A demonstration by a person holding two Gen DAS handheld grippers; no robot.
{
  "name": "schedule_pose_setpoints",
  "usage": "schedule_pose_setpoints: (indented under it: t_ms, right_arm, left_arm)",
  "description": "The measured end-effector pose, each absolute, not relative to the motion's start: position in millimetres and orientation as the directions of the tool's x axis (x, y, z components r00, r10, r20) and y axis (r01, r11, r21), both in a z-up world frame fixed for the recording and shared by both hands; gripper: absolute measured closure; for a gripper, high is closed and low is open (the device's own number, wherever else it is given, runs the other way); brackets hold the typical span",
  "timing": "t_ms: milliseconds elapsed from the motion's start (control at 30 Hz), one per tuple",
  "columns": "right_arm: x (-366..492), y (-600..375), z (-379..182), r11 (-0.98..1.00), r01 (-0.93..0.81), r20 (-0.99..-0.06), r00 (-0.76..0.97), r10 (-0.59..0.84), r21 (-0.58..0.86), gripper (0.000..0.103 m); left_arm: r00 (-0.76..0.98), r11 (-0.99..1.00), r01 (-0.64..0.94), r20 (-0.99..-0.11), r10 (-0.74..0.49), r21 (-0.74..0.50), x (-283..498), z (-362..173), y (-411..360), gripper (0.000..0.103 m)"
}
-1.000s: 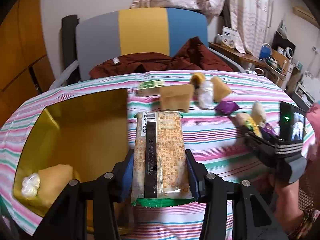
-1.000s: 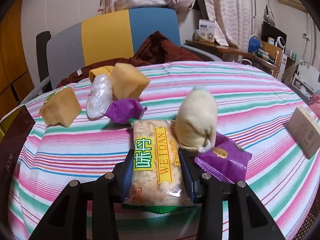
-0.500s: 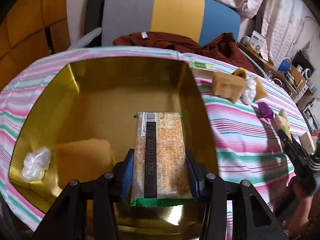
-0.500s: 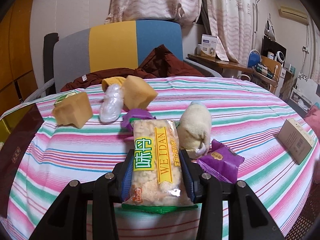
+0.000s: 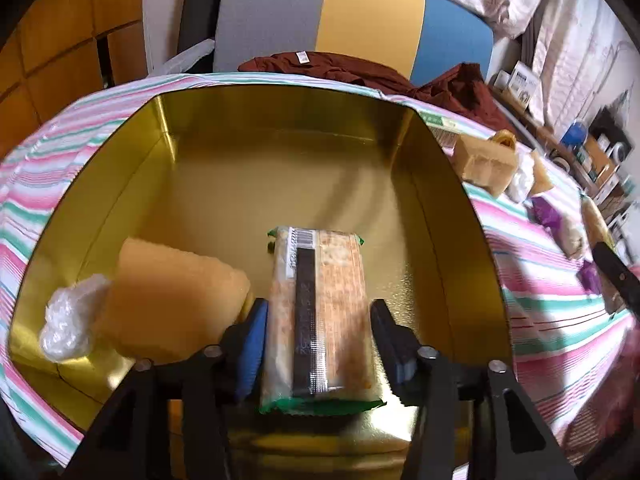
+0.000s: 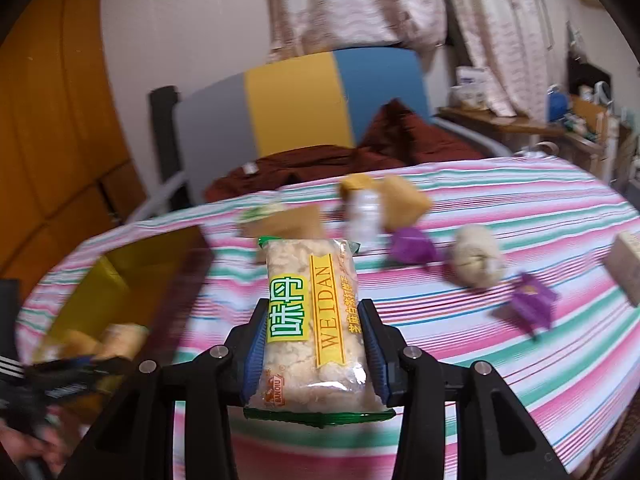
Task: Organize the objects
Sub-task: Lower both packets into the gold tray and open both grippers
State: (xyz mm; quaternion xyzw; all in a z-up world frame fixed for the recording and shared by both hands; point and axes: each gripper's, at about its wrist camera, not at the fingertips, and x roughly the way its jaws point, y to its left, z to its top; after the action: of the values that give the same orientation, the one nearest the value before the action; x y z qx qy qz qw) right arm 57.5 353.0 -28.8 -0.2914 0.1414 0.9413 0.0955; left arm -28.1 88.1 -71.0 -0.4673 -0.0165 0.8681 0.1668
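Observation:
My left gripper [image 5: 318, 314] hangs over the open gold tin [image 5: 280, 120] and its jaws are opening. A wrapped snack bar [image 5: 320, 308], barcode side up, lies between them, with a gap showing at the right pad. Inside the tin sit a tan sponge-like cake [image 5: 168, 296] and a clear-wrapped lump [image 5: 72, 328]. My right gripper [image 6: 312, 316] is shut on a yellow-labelled snack bar [image 6: 308, 320], held above the striped tablecloth [image 6: 480, 340]. The tin [image 6: 120, 280] lies to its left, with the left gripper [image 6: 68, 368] blurred over it.
On the cloth beyond lie tan cake blocks [image 6: 404, 200], a clear-wrapped piece [image 6: 364, 216], purple packets [image 6: 532, 300], a pale round bun [image 6: 476, 256] and a cardboard box [image 6: 628, 264] at the right edge. A chair with dark red clothing [image 6: 340, 156] stands behind the table.
My left gripper moved over the tin and lower, and its jaws widened off the bar. My right gripper lifted its snack bar off the cloth and swung left towards the tin.

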Motion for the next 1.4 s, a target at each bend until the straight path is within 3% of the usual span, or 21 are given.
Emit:
schedule_pose_setpoints:
  t_ms: [33, 133, 267, 400, 533, 767, 1033, 1400]
  right_arm:
    - [56, 345, -26, -0.944, -0.244, -0.577, -0.813, 0.073, 0.224, 0.06]
    - [48, 320, -17, -0.95, -0.169, -0.582, -0.813, -0.017, 0.264, 0.06]
    - [37, 288, -12, -0.954, -0.097, -0.598, -0.796, -0.096, 0.283, 0.06]
    - [24, 260, -15, -0.956, -0.055, -0.633, -0.76, -0.148, 0.289, 0.06]
    - [9, 233, -19, -0.96, -0.028, -0.65, -0.741, -0.168, 0.28, 0.06]
    - [-10, 208, -26, -0.978, -0.065, -0.704, -0.704, -0.095, 0.197, 0.06]
    - [-17, 210, -40, -0.972, -0.129, -0.738, -0.672, -0.06, 0.197, 0.059]
    - [5, 223, -24, -0.963, -0.127, -0.678, -0.732, -0.069, 0.236, 0.059]
  left_arm:
    - [-0.507, -0.939, -0.273, -0.798, 0.327, -0.211, -26, -70, 85, 0.028]
    - [-0.554, -0.929, -0.263, -0.748, 0.366, -0.259, -12, -59, 74, 0.015]
    - [-0.703, -0.951, -0.225, -0.639, 0.31, -0.213, 15, -36, 59, 0.0]
    - [-0.778, -0.961, -0.196, -0.564, 0.275, -0.197, 31, -25, 40, 0.0]
    - [-0.789, -0.983, -0.116, -0.587, 0.18, -0.145, 22, -24, 31, 0.0]
    - [-0.749, -0.979, 0.03, -0.652, 0.113, -0.204, 7, -38, -1, 0.0]
    - [-0.741, -0.968, 0.062, -0.661, 0.119, -0.244, 9, -42, -10, 0.0]
    - [-0.732, -0.959, 0.019, -0.658, 0.179, -0.281, 11, -42, -2, 0.0]
